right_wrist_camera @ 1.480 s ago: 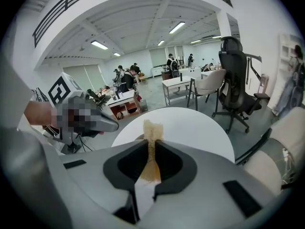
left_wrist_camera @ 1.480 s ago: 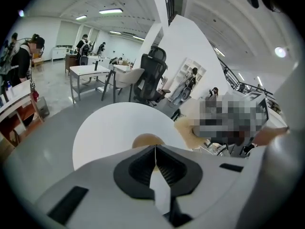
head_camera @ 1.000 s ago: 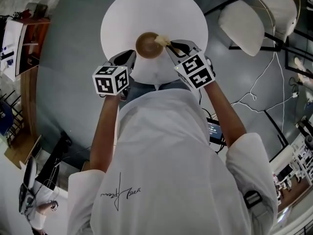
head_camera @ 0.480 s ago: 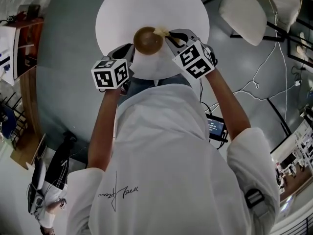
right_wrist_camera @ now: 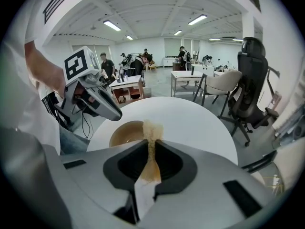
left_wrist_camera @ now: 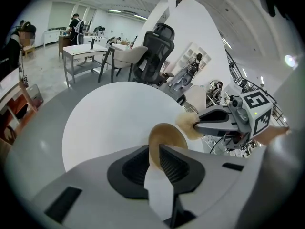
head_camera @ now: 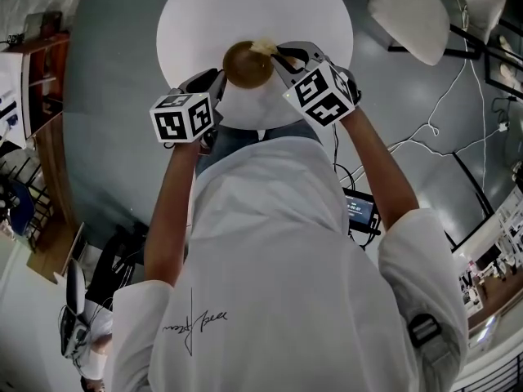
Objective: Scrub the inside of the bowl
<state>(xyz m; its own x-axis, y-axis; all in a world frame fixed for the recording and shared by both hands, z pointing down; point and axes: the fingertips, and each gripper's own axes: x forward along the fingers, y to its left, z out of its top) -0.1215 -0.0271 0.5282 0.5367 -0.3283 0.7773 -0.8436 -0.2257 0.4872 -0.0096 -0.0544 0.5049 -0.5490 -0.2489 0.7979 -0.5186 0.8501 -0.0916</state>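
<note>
A brown bowl (head_camera: 248, 64) is held over the near part of the round white table (head_camera: 212, 15). My left gripper (head_camera: 214, 82) is shut on the bowl's near rim; in the left gripper view the rim (left_wrist_camera: 162, 135) rises from between the jaws. My right gripper (head_camera: 278, 58) is shut on a pale beige scrub pad (head_camera: 263, 47), which rests at the bowl's far right rim. In the right gripper view the scrub pad (right_wrist_camera: 151, 132) stands up between the jaws in front of the bowl (right_wrist_camera: 126, 132). The left gripper view shows the pad (left_wrist_camera: 188, 126) at the tip of the right gripper (left_wrist_camera: 198, 124).
A white chair (head_camera: 409, 11) stands to the right of the table, with cables (head_camera: 433, 137) trailing over the grey floor. A wooden shelf unit (head_camera: 37, 72) is at the left. An office chair (right_wrist_camera: 250, 94) and desks (right_wrist_camera: 190, 78) stand beyond the table.
The bowl and both grippers have shifted slightly up the head view, farther over the table. The scrub pad stays at the bowl's far right rim.
</note>
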